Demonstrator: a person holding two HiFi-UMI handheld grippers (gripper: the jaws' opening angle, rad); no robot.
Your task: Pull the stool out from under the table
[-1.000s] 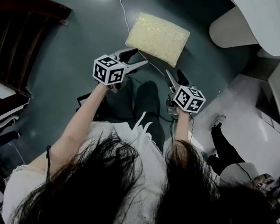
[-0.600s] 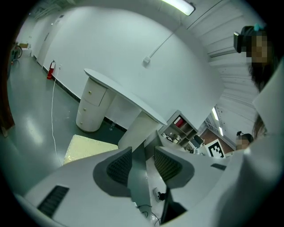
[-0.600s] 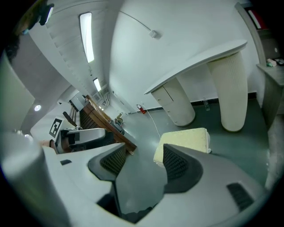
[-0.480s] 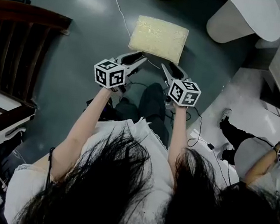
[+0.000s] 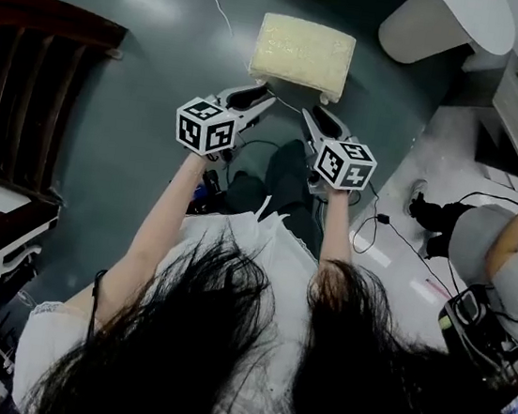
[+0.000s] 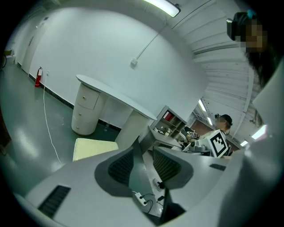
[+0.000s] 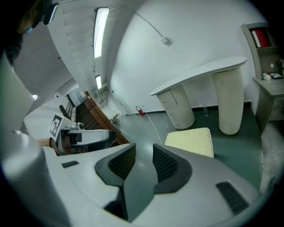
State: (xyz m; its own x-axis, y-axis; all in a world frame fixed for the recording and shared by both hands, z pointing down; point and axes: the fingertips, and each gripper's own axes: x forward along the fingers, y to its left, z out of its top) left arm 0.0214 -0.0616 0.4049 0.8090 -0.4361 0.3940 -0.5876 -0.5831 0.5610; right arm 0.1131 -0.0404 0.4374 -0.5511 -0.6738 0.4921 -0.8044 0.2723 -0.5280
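Note:
The stool (image 5: 302,54) has a cream square cushion and stands on the grey floor, just out from the white table (image 5: 463,20). My left gripper (image 5: 264,98) hovers near its front left corner, apart from it. My right gripper (image 5: 311,115) hovers off its front edge. Both pairs of jaws are closing, with a narrow gap left and nothing between them. In the left gripper view the stool (image 6: 94,148) lies left of the gripper (image 6: 144,155). In the right gripper view the stool (image 7: 191,141) lies right of the gripper (image 7: 143,153), before the table (image 7: 199,73).
A dark wooden slatted bench (image 5: 30,77) fills the left side. Another person (image 5: 508,253) crouches at the right by a grey shelf unit (image 6: 171,126). Cables and a power strip (image 6: 140,198) lie on the floor near my feet.
Both pairs of jaws have narrowed from wide open. The grippers have drawn closer together in front of the stool. The person at the right has come further into view.

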